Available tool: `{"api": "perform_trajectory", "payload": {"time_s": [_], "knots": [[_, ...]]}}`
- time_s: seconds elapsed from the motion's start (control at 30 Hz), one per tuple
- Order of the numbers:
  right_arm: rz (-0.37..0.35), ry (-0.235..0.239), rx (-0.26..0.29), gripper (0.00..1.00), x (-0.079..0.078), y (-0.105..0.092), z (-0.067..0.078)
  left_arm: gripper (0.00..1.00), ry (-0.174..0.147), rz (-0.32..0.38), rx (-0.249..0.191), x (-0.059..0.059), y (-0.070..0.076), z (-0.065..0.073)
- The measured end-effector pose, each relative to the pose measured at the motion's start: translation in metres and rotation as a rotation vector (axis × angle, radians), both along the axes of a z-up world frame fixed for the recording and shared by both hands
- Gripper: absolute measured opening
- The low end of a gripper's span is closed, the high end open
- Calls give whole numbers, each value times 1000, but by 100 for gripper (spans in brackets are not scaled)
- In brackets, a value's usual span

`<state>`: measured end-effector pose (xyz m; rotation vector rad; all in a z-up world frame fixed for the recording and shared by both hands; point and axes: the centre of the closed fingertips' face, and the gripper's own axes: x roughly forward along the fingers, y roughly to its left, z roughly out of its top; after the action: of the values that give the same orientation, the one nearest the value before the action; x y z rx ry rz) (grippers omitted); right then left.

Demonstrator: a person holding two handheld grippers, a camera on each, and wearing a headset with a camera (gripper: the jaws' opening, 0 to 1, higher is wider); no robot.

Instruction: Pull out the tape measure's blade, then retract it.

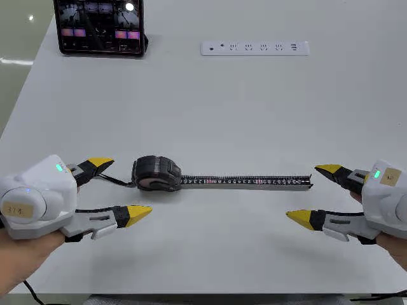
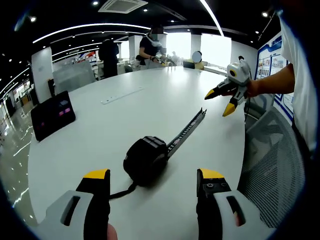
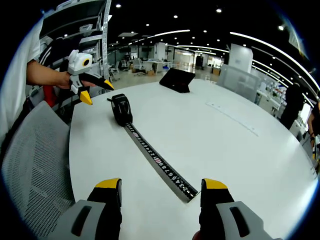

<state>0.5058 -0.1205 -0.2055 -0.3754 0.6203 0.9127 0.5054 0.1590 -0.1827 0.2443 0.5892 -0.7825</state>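
Rounded black tape measure (image 1: 156, 173), flat numbered blade (image 1: 245, 182) — extended

We stand in a large open-plan office: long light strips (image 2: 210, 15) and a ceiling air vent (image 2: 122, 5) hang above a broad white tabletop (image 1: 222, 127) carrying a power strip (image 1: 254, 47) and a tablet (image 1: 100, 25). Around it are a mesh chair (image 3: 30, 165), distant desks (image 3: 145, 65) and standing people (image 2: 109, 56).

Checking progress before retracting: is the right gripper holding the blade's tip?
No, the right gripper is open and the blade tip lies free on the table.
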Motion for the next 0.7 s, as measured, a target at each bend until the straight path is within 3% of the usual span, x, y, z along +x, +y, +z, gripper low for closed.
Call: {"api": "perform_trajectory", "payload": {"time_s": [0.43, 0.7], "knots": [[-41, -8, 19, 67, -13, -1, 4, 71, -4, 44, -21, -18, 2, 2], [-70, 5, 30, 77, -22, -5, 1, 78, 3, 62, -30, -29, 2, 0]]}}
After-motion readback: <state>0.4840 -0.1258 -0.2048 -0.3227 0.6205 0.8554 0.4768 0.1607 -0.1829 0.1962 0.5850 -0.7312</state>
